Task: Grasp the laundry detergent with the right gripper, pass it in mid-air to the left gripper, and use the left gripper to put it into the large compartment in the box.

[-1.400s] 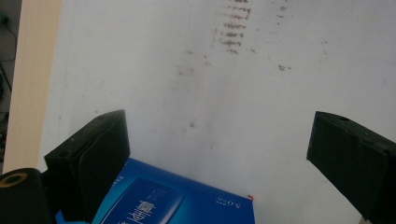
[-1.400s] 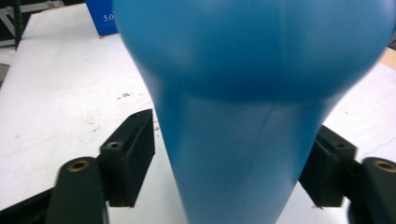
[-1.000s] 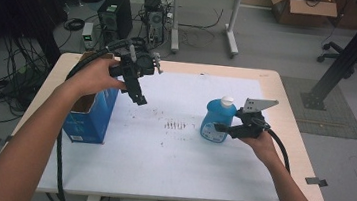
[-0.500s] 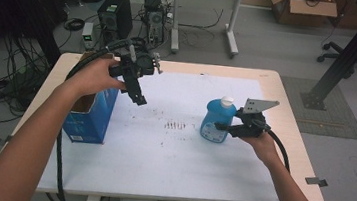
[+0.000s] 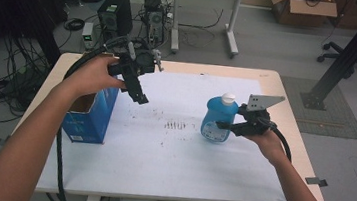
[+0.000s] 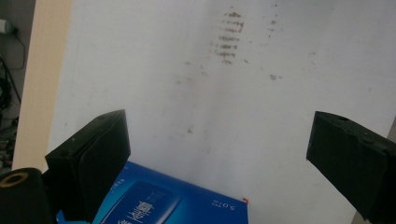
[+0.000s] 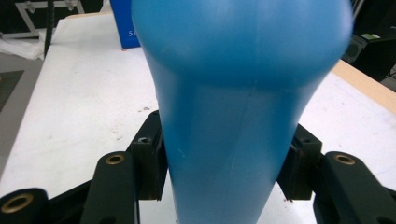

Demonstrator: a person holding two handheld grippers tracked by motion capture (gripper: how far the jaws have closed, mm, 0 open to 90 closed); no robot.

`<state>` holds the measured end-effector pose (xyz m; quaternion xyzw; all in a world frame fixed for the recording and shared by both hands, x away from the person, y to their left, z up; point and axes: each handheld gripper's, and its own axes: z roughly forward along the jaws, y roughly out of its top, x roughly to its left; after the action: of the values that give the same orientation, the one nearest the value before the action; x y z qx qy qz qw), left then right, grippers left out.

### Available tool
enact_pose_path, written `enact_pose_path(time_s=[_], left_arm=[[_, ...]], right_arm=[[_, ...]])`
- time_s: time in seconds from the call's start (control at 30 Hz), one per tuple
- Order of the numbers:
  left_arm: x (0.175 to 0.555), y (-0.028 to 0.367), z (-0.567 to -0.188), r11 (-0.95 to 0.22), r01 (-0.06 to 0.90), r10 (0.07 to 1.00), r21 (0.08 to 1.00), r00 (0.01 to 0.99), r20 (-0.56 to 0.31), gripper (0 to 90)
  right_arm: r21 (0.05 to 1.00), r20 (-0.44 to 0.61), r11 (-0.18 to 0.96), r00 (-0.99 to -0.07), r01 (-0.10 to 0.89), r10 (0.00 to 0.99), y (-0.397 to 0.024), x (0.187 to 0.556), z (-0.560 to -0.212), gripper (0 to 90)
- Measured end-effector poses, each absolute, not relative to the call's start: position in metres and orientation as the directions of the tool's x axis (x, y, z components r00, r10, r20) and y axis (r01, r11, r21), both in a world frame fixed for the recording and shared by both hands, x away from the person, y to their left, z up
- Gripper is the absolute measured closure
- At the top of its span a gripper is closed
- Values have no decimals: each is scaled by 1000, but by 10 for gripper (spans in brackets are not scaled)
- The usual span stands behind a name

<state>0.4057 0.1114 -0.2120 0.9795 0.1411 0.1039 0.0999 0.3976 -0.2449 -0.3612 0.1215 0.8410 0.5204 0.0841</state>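
Movement since a second ago is slight: the blue bottle [image 5: 219, 119] has crept a touch toward the open blue box [image 5: 87, 115] at the table's [image 5: 168, 180] left edge, upright, so the carry looks barely begun. Left gripper [image 5: 140, 89] hangs above the box's right side, jaws spread wide around nothing. Right of the box, across the stained white sheet [image 5: 161, 149], the right gripper [image 5: 224, 126] pinches the bottle's [image 7: 229, 140] lower body. Whether the bottle's base touches the sheet is hard to tell; the box's inside is hidden
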Motion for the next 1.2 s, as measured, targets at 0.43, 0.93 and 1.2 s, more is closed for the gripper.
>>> enact_pose_path(time_s=[0.43, 0.93, 1.2], left_arm=[[392, 86, -183, -946, 206, 261, 251, 943, 208, 62], [370, 62, -163, -955, 134, 193, 266, 958, 213, 61], [360, 55, -161, -954, 109, 171, 281, 963, 207, 61]], right_arm=[[887, -7, 450, -969, 108, 246, -246, 388, -327, 448], [879, -17, 471, -985, 66, 171, -231, 376, -304, 448], [873, -14, 485, -991, 53, 135, -218, 370, -307, 449]])
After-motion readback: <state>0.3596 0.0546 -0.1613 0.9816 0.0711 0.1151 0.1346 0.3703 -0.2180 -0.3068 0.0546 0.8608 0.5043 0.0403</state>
